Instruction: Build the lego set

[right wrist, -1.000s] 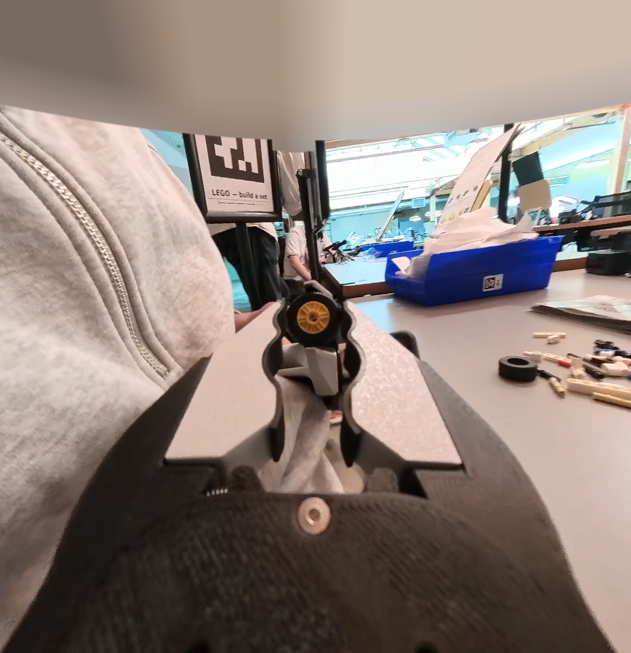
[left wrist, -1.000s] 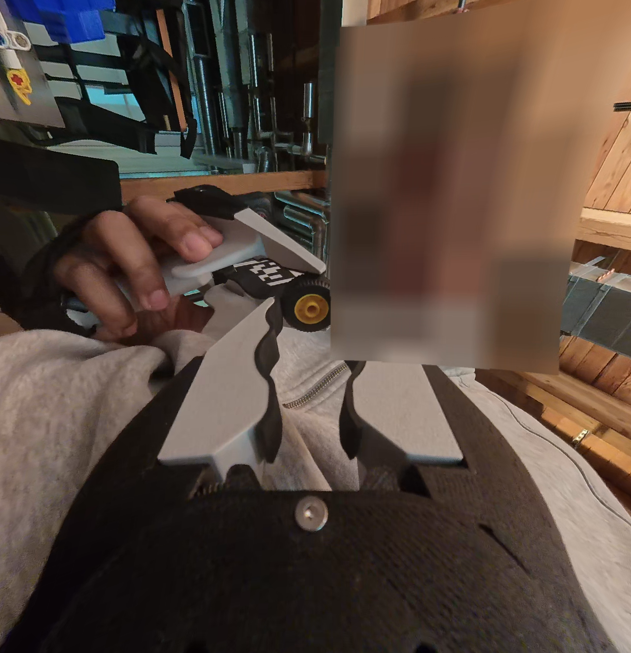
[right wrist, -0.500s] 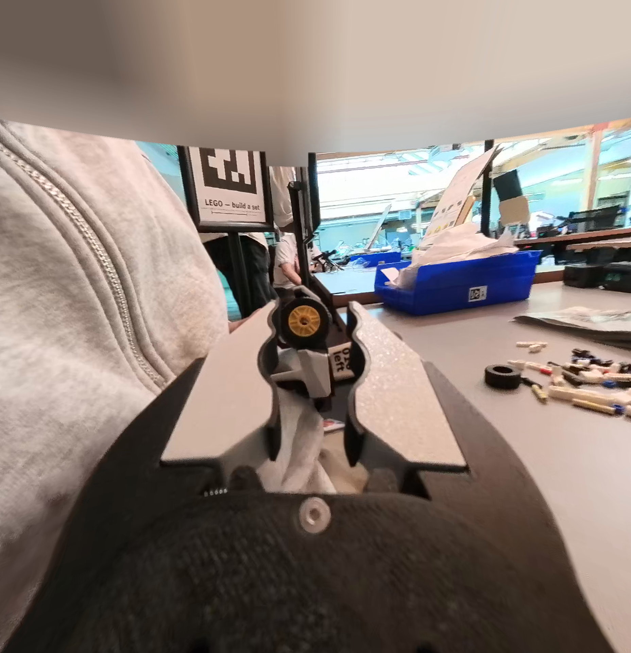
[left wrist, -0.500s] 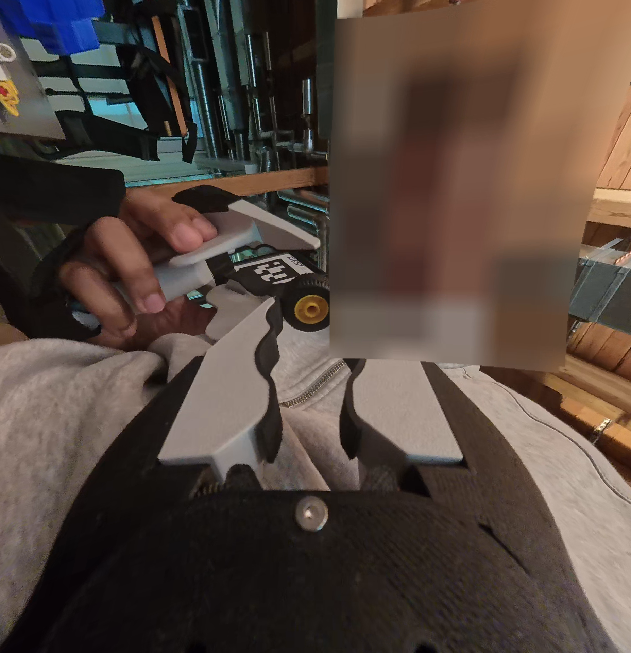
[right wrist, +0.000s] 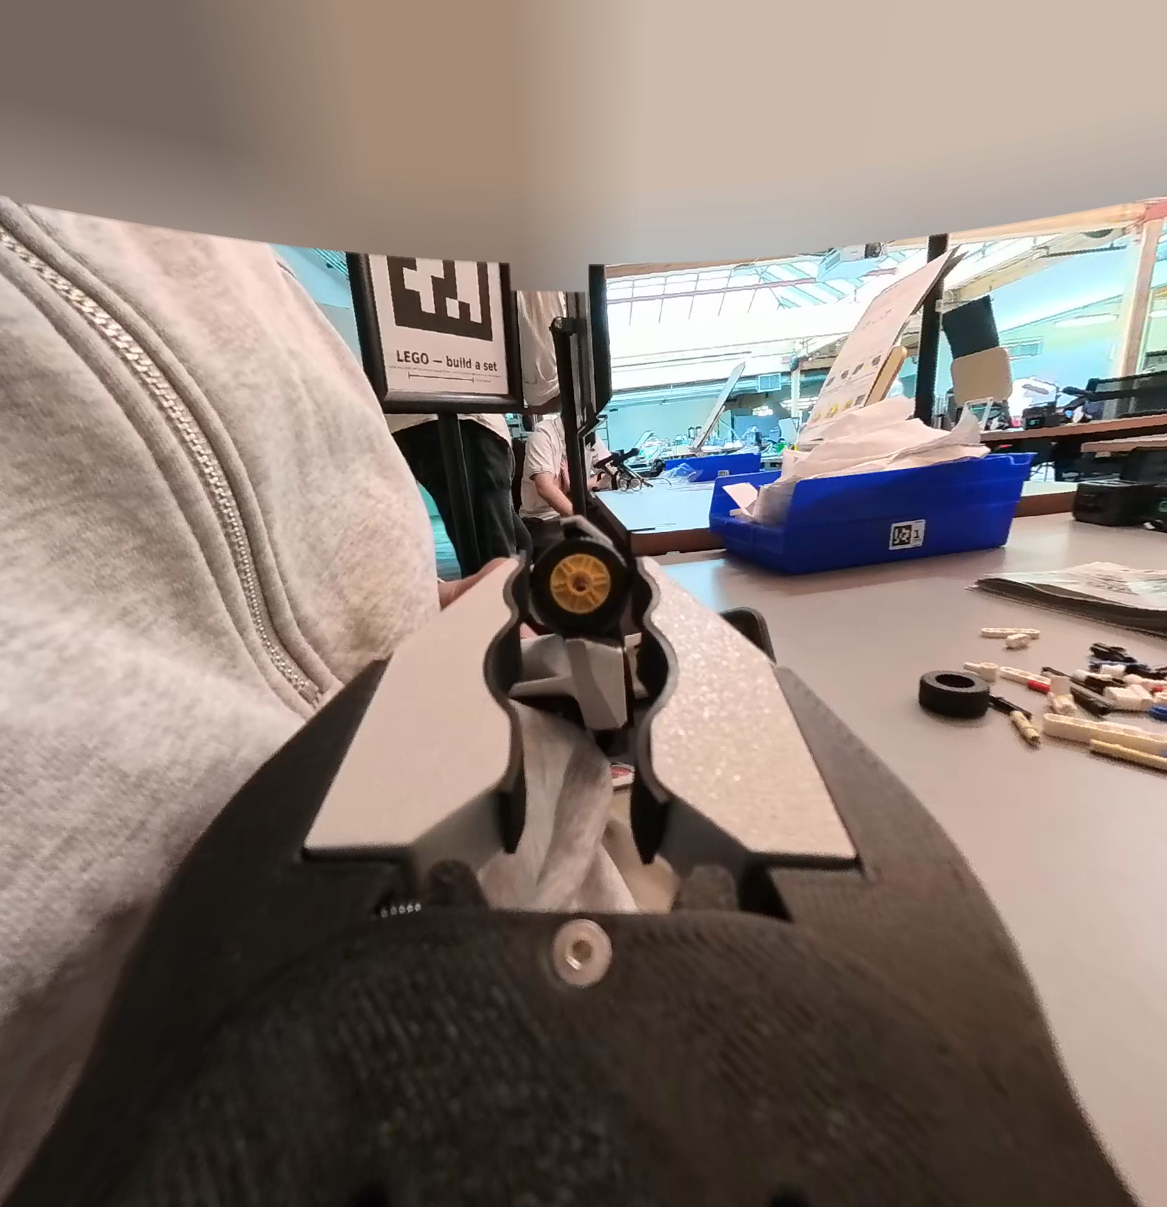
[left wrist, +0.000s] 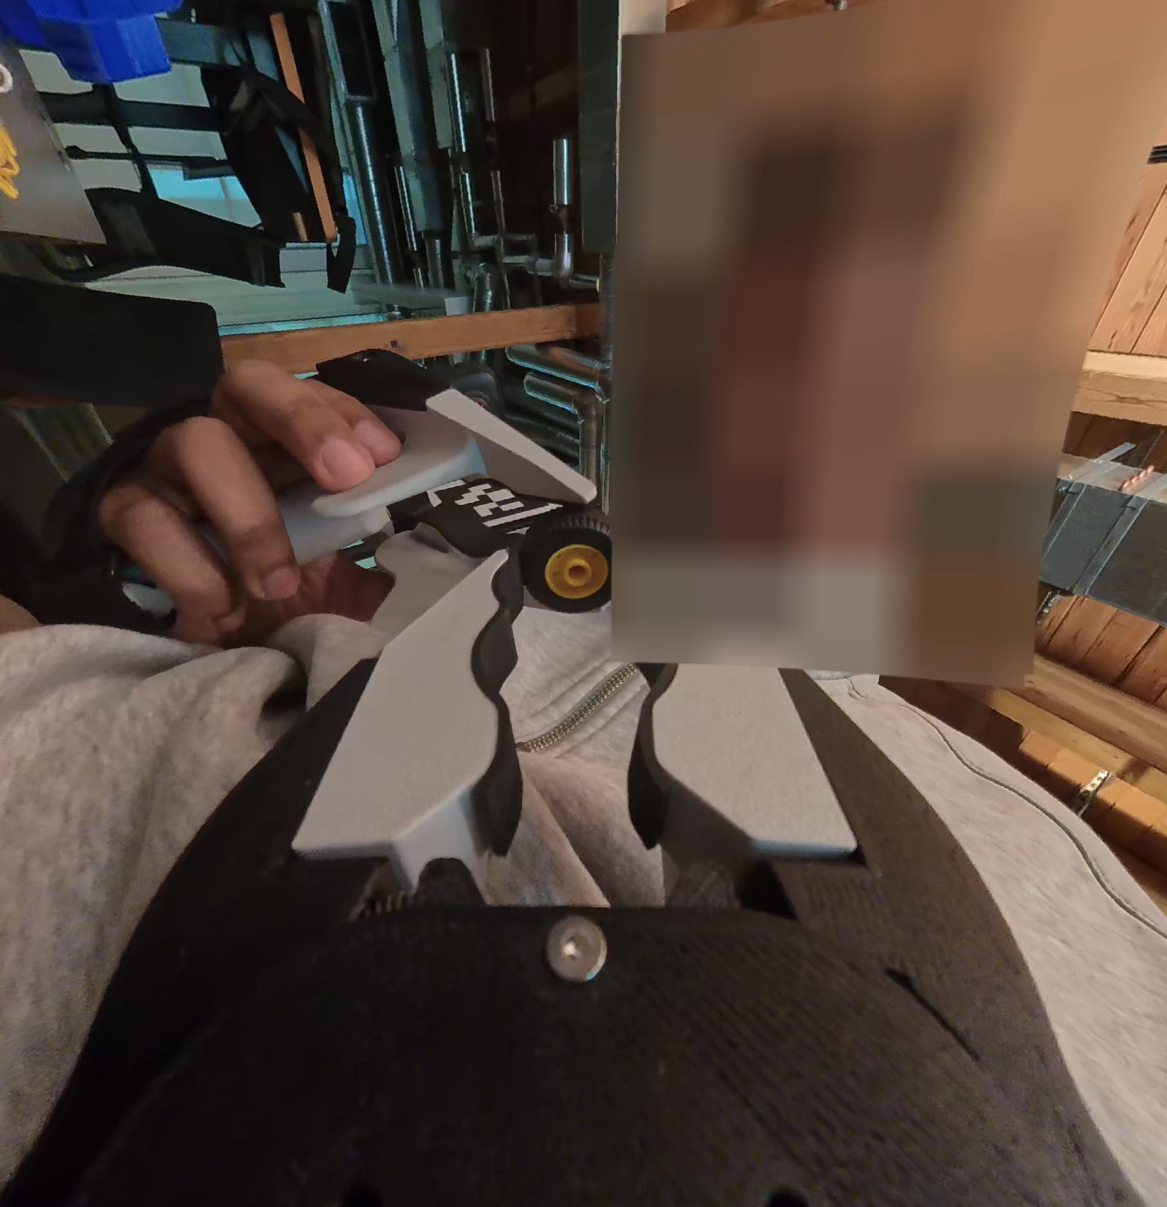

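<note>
My right gripper (right wrist: 579, 588) is shut on a small black wheel with a yellow hub (right wrist: 579, 584), held up in front of a person's grey zip hoodie (right wrist: 143, 522). In the left wrist view the same wheel (left wrist: 571, 571) sits at the tip of the right gripper (left wrist: 502, 470), which a bare hand (left wrist: 254, 496) holds. My left gripper (left wrist: 581, 627) is open and empty, and its left fingertip (left wrist: 496, 588) is just beside the wheel. Its right fingertip is hidden by a blurred patch. One grey finger of the left gripper (right wrist: 594, 686) shows just below the wheel in the right wrist view.
A grey table (right wrist: 960, 849) lies to the right with several loose lego pieces (right wrist: 1090, 705) and a black tyre (right wrist: 953, 693). A blue bin of paper (right wrist: 862, 516), a booklet (right wrist: 1103, 594) and a sign stand (right wrist: 447, 326) are farther back. Shelves with metal parts (left wrist: 437, 196) stand behind the hand. Both grippers' tips are close together, under 4 cm apart.
The right gripper has kept hold of the wheel and shifted slightly. Its jaws looked a little looser half a second ago and are tight now. The left gripper stays open close to the wheel.
</note>
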The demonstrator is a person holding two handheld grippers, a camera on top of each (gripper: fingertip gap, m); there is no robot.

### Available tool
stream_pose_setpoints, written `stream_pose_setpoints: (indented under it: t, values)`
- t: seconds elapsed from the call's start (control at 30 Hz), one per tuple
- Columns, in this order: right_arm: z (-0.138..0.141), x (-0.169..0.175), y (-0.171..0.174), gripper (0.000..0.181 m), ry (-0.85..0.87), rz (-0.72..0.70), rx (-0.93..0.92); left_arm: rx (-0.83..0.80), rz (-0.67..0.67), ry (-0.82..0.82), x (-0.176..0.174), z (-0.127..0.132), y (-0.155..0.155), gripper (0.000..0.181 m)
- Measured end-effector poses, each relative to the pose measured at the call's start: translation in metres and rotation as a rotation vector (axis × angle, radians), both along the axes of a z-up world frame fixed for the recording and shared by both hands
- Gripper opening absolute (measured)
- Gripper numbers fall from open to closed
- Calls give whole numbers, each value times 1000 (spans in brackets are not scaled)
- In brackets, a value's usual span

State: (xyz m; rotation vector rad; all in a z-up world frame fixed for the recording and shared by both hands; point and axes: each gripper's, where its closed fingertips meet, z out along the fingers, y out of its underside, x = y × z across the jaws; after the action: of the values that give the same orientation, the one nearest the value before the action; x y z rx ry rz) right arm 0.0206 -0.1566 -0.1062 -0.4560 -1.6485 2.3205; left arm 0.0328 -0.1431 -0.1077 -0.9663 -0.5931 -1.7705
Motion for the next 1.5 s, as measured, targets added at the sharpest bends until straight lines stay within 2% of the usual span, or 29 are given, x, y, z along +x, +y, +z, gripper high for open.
stream_pose_setpoints:
  t: [0.03, 0.67, 0.7, 0.73, 0.8, 0.87, 0.93, 1.1, 1.17, 1.23, 1.5]
  values:
    - [1, 0, 0, 28, 3, -2, -6, -7, -3, 3, 1, -1, 1, 31]
    - [-2, 1, 1, 17, -51, 35, 3, -48, -13, -27, 1, -9, 3, 30]
    - [-2, 1, 1, 14, -50, 34, 8, -56, -12, -28, 1, -11, 4, 30]
    - [-2, 2, 0, 3, -45, 38, 12, -75, -8, -28, 1, -14, 5, 29]
    - [-1, 3, -1, 2, -17, 22, 32, -60, -3, -31, 0, -12, 4, 30]
    - [-1, 0, -1, 3, 33, -37, 110, -58, 9, -35, -2, -12, 4, 30]
    - [0, -4, 1, 17, 61, -108, 148, -52, 7, -32, -3, -11, 4, 30]
    - [-4, 0, 4, 25, -33, 16, 106, -67, -2, 1, 1, -11, 6, 30]
    - [-12, 2, 1, 34, -69, 64, 152, -61, 0, -14, -1, -10, 5, 30]
    - [-14, 4, 3, 28, -64, 60, 187, -85, -10, 3, 2, -13, 6, 29]
    - [-15, 14, 3, 24, 0, 78, 223, -125, -115, -27, 14, -19, 9, 30]
